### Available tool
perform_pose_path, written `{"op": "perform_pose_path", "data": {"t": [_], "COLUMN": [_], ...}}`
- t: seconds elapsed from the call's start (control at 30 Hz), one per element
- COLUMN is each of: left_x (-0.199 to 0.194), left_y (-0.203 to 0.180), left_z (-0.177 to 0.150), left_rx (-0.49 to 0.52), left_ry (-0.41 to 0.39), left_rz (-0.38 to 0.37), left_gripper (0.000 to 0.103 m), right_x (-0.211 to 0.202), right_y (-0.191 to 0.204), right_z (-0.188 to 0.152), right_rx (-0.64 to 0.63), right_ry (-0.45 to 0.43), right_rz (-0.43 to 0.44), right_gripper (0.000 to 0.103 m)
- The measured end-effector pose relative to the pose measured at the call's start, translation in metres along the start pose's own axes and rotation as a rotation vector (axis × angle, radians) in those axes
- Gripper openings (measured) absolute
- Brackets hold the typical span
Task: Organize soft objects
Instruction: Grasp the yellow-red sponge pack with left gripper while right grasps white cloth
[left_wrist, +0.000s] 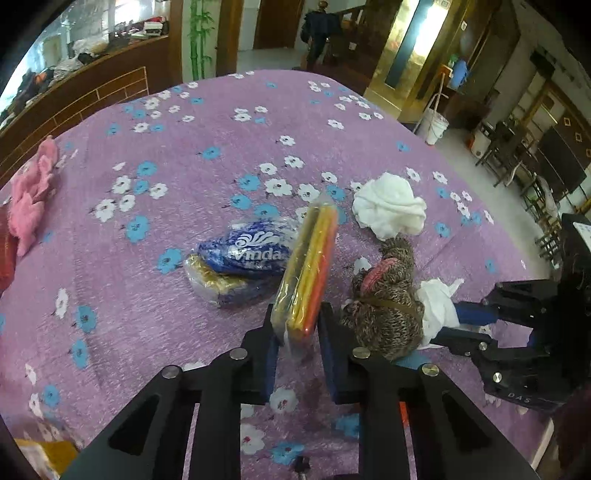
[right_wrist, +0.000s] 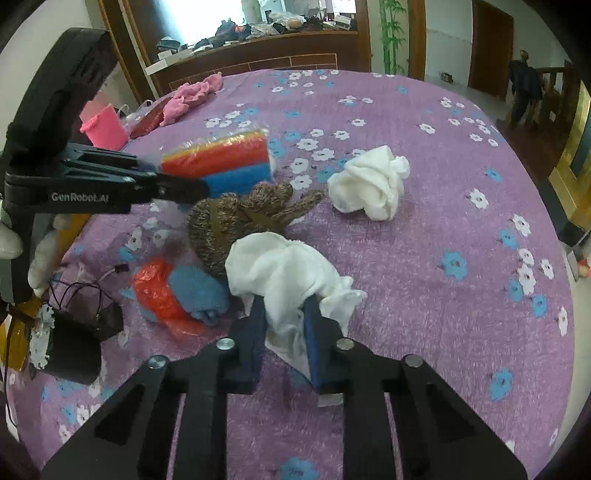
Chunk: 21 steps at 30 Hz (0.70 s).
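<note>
Clearly, both grippers are loaded, so slips come first.
Left gripper (left_wrist: 295, 332): fingers clamped on the sponge pack (left_wrist: 308, 266), held edge-up above the bed (left_wrist: 184, 166); its slick wrapper could slide out of the pads.
Right gripper (right_wrist: 284, 332): fingers clamped on a bunch of the white cloth (right_wrist: 284, 273); the loose remainder trails on the bed and may snag.
Knitted toy (right_wrist: 240, 218): touching the cloth, so lifting the cloth may drag it along.
Blue towel roll (right_wrist: 195, 291): just beside the cloth, in orange plastic.
Tissue packs (left_wrist: 240, 262): under the sponge pack's path; a drop lands on them.
White bundle (right_wrist: 373, 184): farther out, apart.
Pink cloth (right_wrist: 192, 96): far edge, could slip off.
</note>
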<state>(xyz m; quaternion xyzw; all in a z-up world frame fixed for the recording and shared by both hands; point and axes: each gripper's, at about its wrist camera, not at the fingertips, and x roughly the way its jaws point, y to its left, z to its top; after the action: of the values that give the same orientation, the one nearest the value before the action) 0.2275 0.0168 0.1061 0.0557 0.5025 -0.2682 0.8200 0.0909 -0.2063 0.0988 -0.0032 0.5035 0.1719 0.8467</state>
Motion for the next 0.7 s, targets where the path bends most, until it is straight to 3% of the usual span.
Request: {"op": "perform_pose_path", "data": {"t": [0.23, 0.4, 0.57, 0.7], "left_x": [-0.037, -0.091, -0.163, -0.232], "left_y": [-0.001, -0.005, -0.016, -0.026], "left_z": [-0.019, -0.043, -0.086, -0.144], "left_rx": [-0.028, -0.049, -0.069, -0.071], "left_ry": [-0.064, -0.137, -0.233, -0.311], "left_rz": [0.006, 0.0, 0.008, 0.045], "left_gripper": [0.015, 0.015, 0.015, 0.015], "right_x": [-0.033, -0.08, -0.121, -0.148], "right_y": [0.0, 0.007, 0.03, 0.065], "right_z": [-0.016, -0.032, -0.046, -0.052], "right_rx": [0.056, 0.076, 0.061, 0.018], "right_ry": [-0.035, -0.092, -0.14, -0.185], "right_rz": [0.015, 0.002, 0.001, 0.031], "right_gripper": [0.01, 0.01, 0.011, 0.011]}}
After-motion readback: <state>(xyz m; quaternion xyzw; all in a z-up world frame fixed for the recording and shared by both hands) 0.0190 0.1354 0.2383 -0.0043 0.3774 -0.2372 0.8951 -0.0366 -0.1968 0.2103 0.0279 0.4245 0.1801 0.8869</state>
